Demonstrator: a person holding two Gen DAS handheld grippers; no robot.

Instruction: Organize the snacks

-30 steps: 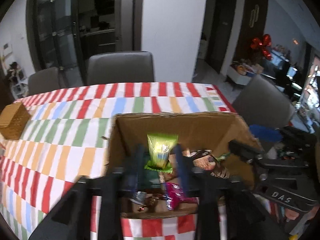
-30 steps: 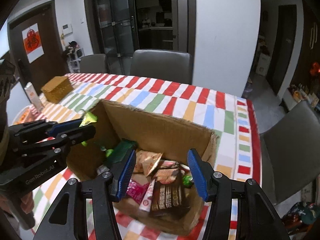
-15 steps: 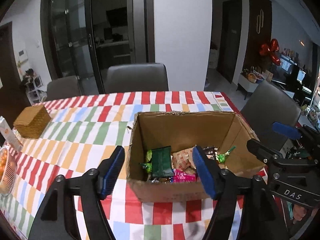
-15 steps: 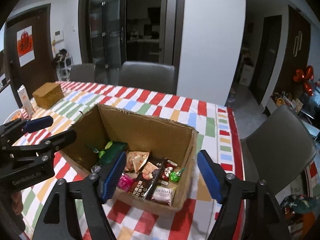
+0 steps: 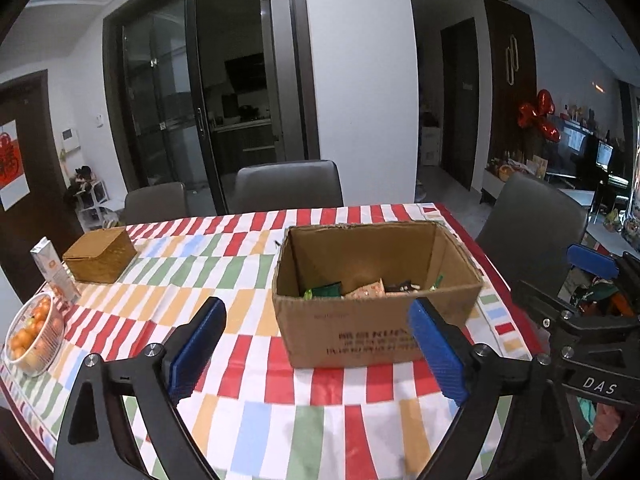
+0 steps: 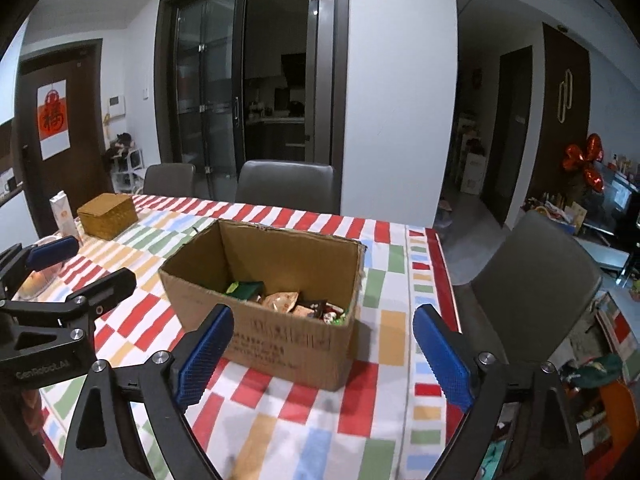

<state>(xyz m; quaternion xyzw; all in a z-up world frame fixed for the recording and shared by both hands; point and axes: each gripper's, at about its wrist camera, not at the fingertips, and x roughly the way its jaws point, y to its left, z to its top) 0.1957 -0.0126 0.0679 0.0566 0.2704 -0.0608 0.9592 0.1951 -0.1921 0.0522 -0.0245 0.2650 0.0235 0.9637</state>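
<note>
Both grippers — left gripper (image 5: 316,354) and right gripper (image 6: 324,354) — hang with jaws spread, empty, short of the cardboard box (image 5: 376,312). Snacks (image 6: 280,300) lie inside. Judgement: nothing loose remains on the tablecloth (image 5: 248,380) — keep clear of the walls.

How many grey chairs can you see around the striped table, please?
3: two grey chairs at the far side, left and middle, and one off the table's right side. Others may be hidden.
</note>
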